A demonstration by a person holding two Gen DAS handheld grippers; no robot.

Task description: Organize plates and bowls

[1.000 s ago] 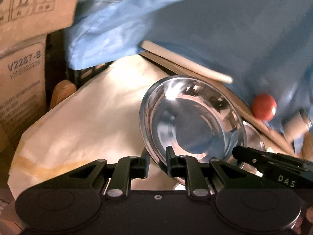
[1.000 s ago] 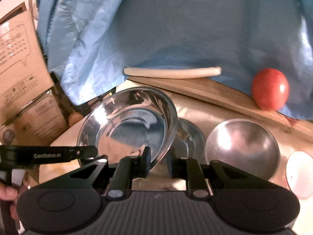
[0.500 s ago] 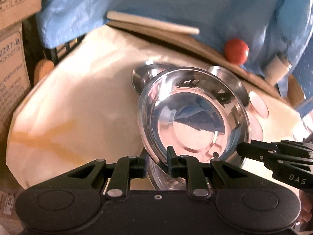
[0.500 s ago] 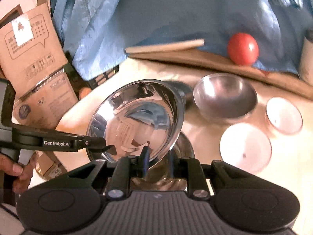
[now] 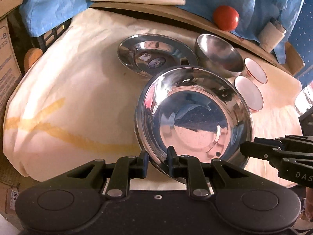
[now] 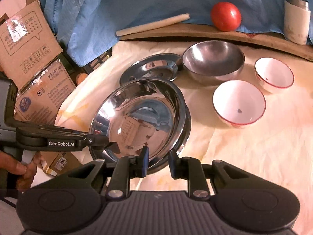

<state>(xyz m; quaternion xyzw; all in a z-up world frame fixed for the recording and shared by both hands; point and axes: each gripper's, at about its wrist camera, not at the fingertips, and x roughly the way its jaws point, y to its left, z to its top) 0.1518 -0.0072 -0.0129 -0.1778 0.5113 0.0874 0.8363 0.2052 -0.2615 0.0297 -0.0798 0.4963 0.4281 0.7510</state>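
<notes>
My left gripper [image 5: 156, 161] is shut on the near rim of a shiny steel plate [image 5: 192, 120] and holds it tilted just above the table. My right gripper [image 6: 157, 161] is shut on the same plate's [image 6: 137, 117] other rim, which sits over another steel plate [image 6: 185, 129] beneath it. The right gripper also shows in the left wrist view [image 5: 242, 149], the left one in the right wrist view [image 6: 115, 146]. Behind stand another steel plate [image 6: 150, 68], a steel bowl [image 6: 213, 60] and two white red-rimmed bowls [image 6: 238, 101] [image 6: 273, 74].
The table has a cream cloth [image 5: 74, 82]. At the back lie a wooden board [image 6: 254, 37] with a tomato [image 6: 226, 15], a white stick [image 6: 152, 24] and a white cup [image 6: 296, 19]. Cardboard boxes [image 6: 29, 45] stand at the left, and a blue sheet [image 6: 137, 0] hangs behind.
Both grippers have pulled back and lowered with the steel plate; it now sits lower and nearer, over another plate. More of the table and the bowls has come into view.
</notes>
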